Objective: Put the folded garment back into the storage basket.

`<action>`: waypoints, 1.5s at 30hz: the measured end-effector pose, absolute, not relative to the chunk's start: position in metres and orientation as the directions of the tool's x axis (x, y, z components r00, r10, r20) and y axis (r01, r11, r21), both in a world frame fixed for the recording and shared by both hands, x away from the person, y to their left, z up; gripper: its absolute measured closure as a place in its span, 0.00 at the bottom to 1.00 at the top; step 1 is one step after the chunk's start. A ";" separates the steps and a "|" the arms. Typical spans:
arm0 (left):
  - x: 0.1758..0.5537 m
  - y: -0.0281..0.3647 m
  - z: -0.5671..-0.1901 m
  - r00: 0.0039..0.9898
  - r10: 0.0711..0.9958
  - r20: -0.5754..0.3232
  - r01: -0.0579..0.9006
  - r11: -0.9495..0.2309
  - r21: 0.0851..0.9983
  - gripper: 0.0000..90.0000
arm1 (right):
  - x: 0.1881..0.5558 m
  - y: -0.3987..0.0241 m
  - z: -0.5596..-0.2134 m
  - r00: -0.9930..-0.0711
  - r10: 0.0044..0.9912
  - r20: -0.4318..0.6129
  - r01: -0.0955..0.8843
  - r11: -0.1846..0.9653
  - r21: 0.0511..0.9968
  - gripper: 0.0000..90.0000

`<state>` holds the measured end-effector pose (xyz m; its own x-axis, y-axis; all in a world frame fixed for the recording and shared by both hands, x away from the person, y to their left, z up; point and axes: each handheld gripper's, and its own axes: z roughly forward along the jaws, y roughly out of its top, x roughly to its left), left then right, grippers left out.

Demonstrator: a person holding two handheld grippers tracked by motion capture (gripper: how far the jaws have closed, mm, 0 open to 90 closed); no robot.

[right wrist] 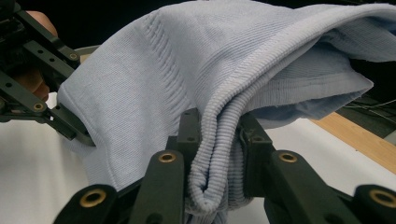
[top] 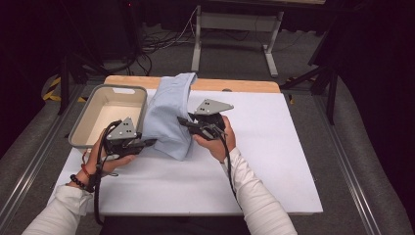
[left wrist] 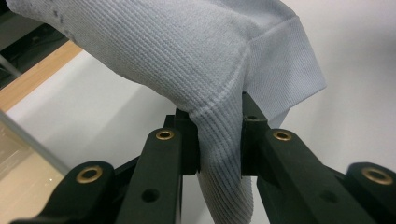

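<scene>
Light blue knit garment point(top: 169, 115) hangs folded between both grippers above the white table point(top: 274, 161), long axis near-to-far. Left gripper point(top: 147, 143) pinches its near-left edge, right gripper point(top: 185, 122) clamps the right fold. Grey bin point(top: 80, 128) sits just left, nearer the left hand.

The pale blue knit garment point(top: 169, 115) covers part of the grey bin's point(top: 80, 126) right wall and the table's far wooden edge point(top: 235, 84) behind it. In both gripper views the garment runs off the top edge. Each gripper's pads are buried in folded cloth, and the person's arms leave the bottom edge.
</scene>
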<state>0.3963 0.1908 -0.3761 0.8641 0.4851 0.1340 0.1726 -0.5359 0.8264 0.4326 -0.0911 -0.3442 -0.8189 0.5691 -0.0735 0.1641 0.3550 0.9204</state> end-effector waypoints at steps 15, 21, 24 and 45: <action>0.400 0.209 -0.373 0.839 0.523 0.153 0.189 -0.542 0.818 0.84 | 0.440 -0.068 -0.343 -0.823 0.561 -0.085 0.151 0.362 0.920 0.83; 0.401 0.218 -0.370 0.824 0.544 0.155 0.201 -0.537 0.819 0.84 | 0.443 -0.057 -0.340 -0.825 0.558 -0.092 0.139 0.358 0.923 0.83; 0.401 0.222 -0.367 0.818 0.553 0.158 0.204 -0.536 0.819 0.84 | 0.445 -0.052 -0.338 -0.826 0.556 -0.092 0.137 0.356 0.924 0.83; 0.405 0.255 -0.360 0.777 0.608 0.163 0.230 -0.515 0.826 0.84 | 0.457 -0.015 -0.328 -0.836 0.540 -0.099 0.124 0.362 0.924 0.83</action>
